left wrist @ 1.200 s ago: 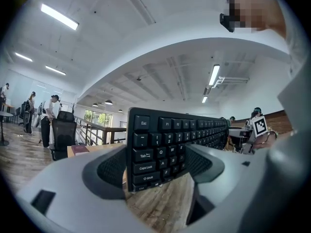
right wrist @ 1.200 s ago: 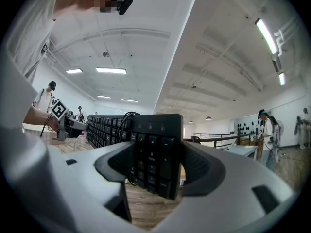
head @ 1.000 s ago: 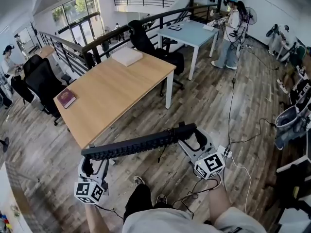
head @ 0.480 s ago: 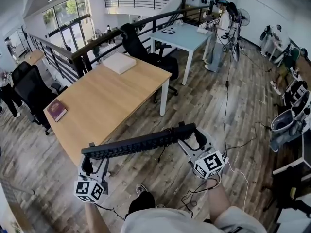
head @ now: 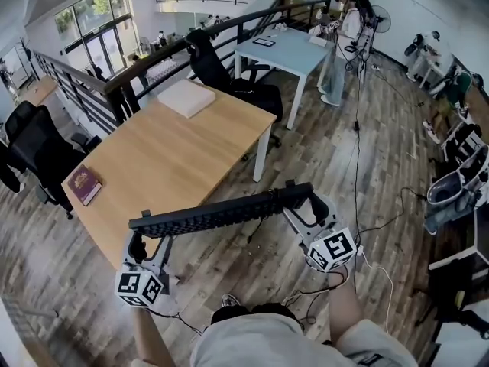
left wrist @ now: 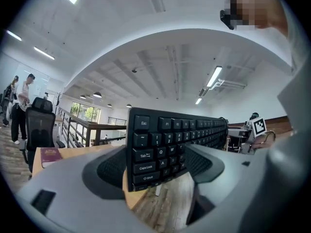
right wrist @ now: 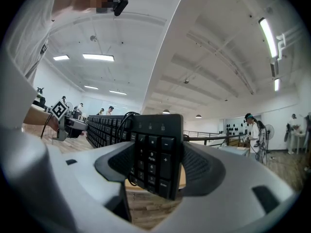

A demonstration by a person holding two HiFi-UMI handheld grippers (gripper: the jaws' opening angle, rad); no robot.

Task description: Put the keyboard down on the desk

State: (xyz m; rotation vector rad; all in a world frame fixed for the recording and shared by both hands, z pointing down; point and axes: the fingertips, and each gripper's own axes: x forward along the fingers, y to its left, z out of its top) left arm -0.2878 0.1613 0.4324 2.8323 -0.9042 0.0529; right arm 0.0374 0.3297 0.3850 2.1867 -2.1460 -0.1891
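Just short of the wooden desk's (head: 168, 167) near corner, the keyboard (head: 221, 214), seemingly stiff and light, is best held as now: left gripper (head: 138, 245) and right gripper (head: 304, 206) fingers clenched on opposite ends.
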